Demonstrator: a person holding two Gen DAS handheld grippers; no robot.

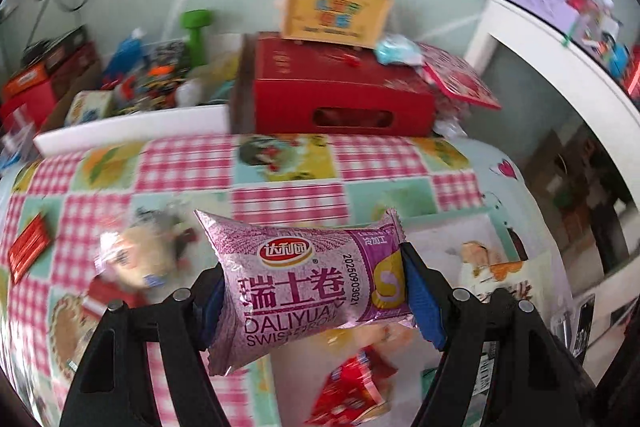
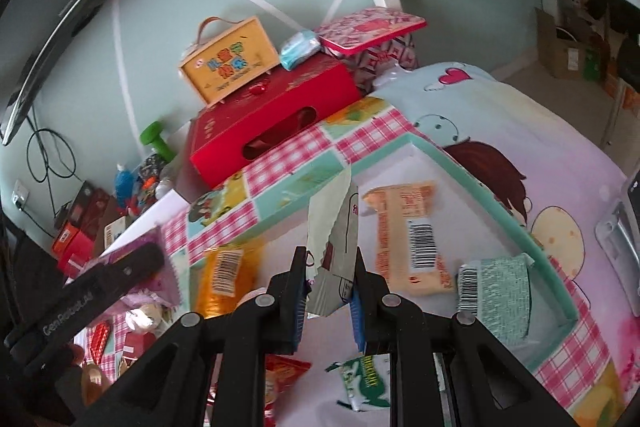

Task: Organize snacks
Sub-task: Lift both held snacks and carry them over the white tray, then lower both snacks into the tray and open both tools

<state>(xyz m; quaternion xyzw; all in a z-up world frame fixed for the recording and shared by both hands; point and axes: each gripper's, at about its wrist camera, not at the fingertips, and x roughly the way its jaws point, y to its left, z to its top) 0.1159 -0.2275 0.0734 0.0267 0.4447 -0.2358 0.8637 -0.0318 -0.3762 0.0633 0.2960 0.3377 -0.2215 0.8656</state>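
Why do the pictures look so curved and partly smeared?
Both views are fisheye, so edges bend; in the left wrist view the snacks on the checked cloth smear with motion while the held purple Swiss roll packet stays sharp; the right wrist view is crisper.

Patchwork-clothed table (image 1: 280, 183), red box (image 1: 340, 95), white tray (image 2: 472, 171)

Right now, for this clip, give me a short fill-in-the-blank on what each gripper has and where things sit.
1. The left gripper is shut on a ____ Swiss roll packet.
2. The right gripper pinches a pale packet above the ____-rimmed tray.
3. The yellow handled box stands on the ____ box.

Missing: purple; green; red
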